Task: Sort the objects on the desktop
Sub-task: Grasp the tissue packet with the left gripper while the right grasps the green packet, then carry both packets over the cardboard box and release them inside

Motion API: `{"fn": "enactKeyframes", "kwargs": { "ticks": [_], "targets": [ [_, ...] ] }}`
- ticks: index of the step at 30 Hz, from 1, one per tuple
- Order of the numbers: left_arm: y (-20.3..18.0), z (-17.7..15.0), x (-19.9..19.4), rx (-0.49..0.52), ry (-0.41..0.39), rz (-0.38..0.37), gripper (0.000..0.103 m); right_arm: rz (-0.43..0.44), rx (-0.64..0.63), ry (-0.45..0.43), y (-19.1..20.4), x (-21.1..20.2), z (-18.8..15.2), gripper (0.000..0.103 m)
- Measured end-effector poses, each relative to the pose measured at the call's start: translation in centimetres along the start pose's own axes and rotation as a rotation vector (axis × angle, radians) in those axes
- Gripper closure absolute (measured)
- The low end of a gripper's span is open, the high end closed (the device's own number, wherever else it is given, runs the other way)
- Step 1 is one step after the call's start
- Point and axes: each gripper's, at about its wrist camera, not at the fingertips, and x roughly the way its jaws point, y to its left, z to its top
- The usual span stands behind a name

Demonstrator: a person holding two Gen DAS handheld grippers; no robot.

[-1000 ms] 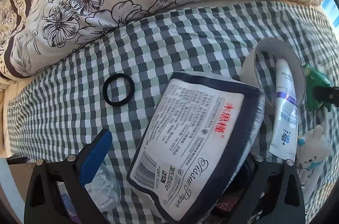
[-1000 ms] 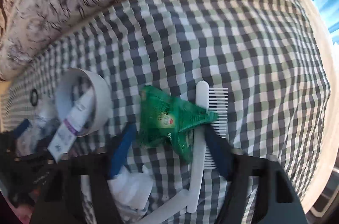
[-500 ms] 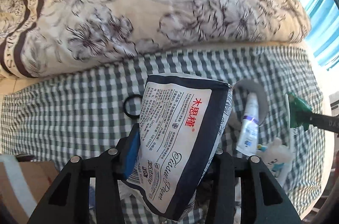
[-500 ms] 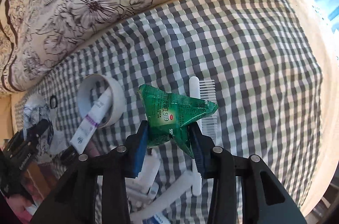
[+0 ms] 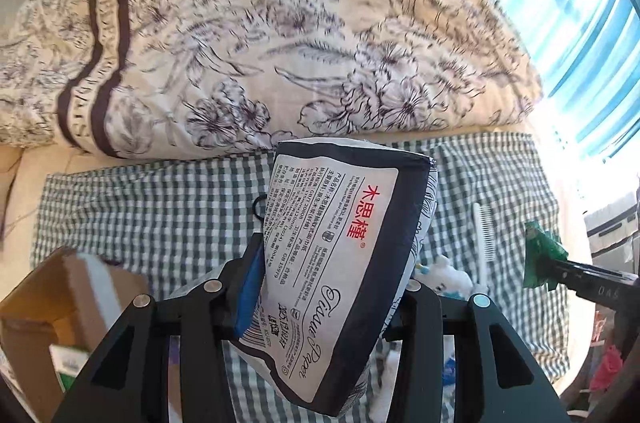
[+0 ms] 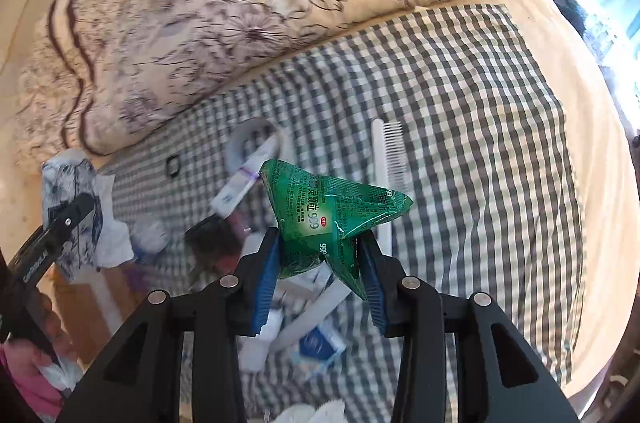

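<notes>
Above the checked cloth on the bed, the left gripper (image 5: 328,287) pinches a tissue pack (image 5: 340,263) and the right gripper (image 6: 320,263) pinches a green sachet (image 6: 328,211), both lifted clear. Likely step: carrying the 2 away; next needs a drop spot, perhaps the box (image 5: 68,307), cut off at the lower-left edge. Clutter below is blurred.

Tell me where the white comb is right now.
The white plastic comb lies on the green checked cloth, right of centre in the right wrist view, just behind the held green foil packet.

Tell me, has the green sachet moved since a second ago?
Yes. The green sachet, pinched in the right gripper, has lifted up off the checked cloth, away from the white comb.
</notes>
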Motion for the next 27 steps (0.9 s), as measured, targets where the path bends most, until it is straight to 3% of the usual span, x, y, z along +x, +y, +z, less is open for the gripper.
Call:
{"fn": "enactKeyframes", "kwargs": {
  "ticks": [7, 13, 21, 27],
  "targets": [
    [1.9, -3.8, -6.4, -0.040, -0.045, 0.012, 0.057, 0.041, -0.079, -0.026, 3.4, -4.0, -3.3, 0.064],
    [7.4, -8.9, -10.2, -0.105, -0.060, 0.037, 0.057, 0.078, -0.166, -0.050, 9.5, -5.4, -6.7, 0.064],
    [17.9, -12.6, -13.3, -0.131, -0.080, 0.058, 0.057, 0.144, -0.263, -0.075, 23.1, -5.4, -11.9, 0.064],
    [26.3, -14.6, -14.2, -0.127, -0.074, 0.102, 0.056, 0.202, -0.331, -0.030, 33.4, -1.8, -16.2, 0.064]
  ]
}}
